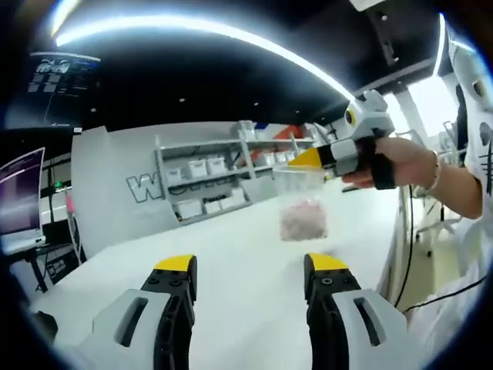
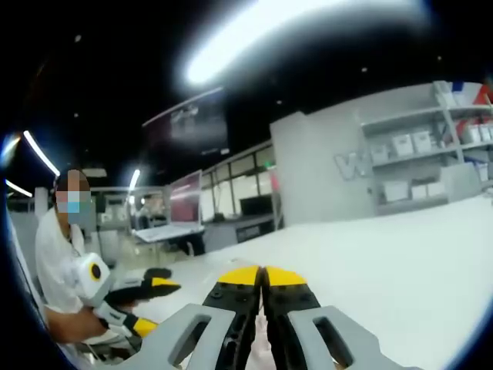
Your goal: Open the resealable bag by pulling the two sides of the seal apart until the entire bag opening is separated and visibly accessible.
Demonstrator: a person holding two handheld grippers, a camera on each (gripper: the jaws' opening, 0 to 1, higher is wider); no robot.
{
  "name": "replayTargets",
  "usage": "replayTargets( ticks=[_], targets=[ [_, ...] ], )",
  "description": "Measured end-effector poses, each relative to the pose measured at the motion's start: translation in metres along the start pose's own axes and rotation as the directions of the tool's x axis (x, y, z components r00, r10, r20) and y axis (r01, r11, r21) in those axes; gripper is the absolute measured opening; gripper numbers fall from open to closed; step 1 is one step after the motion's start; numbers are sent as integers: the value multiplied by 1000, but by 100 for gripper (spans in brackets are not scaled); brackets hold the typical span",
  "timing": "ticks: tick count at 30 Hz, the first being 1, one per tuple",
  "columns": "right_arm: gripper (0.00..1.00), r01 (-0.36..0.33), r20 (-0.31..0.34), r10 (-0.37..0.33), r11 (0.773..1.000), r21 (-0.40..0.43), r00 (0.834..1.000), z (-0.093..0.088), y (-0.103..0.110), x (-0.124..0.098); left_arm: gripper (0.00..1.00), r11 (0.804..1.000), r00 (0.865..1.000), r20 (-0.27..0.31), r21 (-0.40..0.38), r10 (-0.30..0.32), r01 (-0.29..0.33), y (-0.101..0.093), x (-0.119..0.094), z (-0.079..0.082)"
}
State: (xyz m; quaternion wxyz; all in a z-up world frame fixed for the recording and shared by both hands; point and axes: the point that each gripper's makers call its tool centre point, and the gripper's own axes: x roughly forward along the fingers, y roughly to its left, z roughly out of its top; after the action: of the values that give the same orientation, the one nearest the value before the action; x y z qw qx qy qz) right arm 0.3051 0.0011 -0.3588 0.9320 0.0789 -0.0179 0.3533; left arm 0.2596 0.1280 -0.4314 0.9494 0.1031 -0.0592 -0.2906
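L gripper (image 1: 250, 274), left gripper view: yellow-tipped jaws stand wide w/ nothing between, over the white table (image 1: 231, 254); ahead, the right gripper (image 1: 317, 158) in a person's hand (image 1: 400, 163) pinches the top edge of the clear resealable bag (image 1: 302, 204), which hangs above the table w/ pinkish contents in its lower part. Right gripper view: own jaws pressed together on a thin pale bit of bag; L gripper (image 2: 158, 287) shows lower left. Grey wall (image 1: 115, 200) lettering starts "W", rest unreadable; shelf (image 1: 204, 181) w/ white bins beside it.

left hand-held gripper (image 1: 250, 274) jaws apart, right hand-held gripper (image 2: 263, 279) clamped
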Motion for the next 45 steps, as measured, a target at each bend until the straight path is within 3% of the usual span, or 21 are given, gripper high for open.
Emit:
replayTargets(
  ticks=[8, 14, 25, 45],
  targets=[
    [0, 5, -3, -5, 1000, -4, 1000, 0, -2, 2, 66, 1000, 1000, -15, -22, 10, -11, 3, 0, -4],
    [0, 3, -12, -3, 1000, 2, 1000, -1, -6, 8, 81, 994, 999, -11, -97, 52, -53, 15, -1, -8],
    [0, 6, -22, -6, 1000, 0, 1000, -2, -13, 17, 90, 987, 996, -21, -137, 86, -88, 23, -4, -16],
    [0, 11, -3, -11, 1000, -3, 1000, 7, -18, 27, 93, 979, 991, -9, -156, 135, -135, 34, -9, -21]
  ],
)
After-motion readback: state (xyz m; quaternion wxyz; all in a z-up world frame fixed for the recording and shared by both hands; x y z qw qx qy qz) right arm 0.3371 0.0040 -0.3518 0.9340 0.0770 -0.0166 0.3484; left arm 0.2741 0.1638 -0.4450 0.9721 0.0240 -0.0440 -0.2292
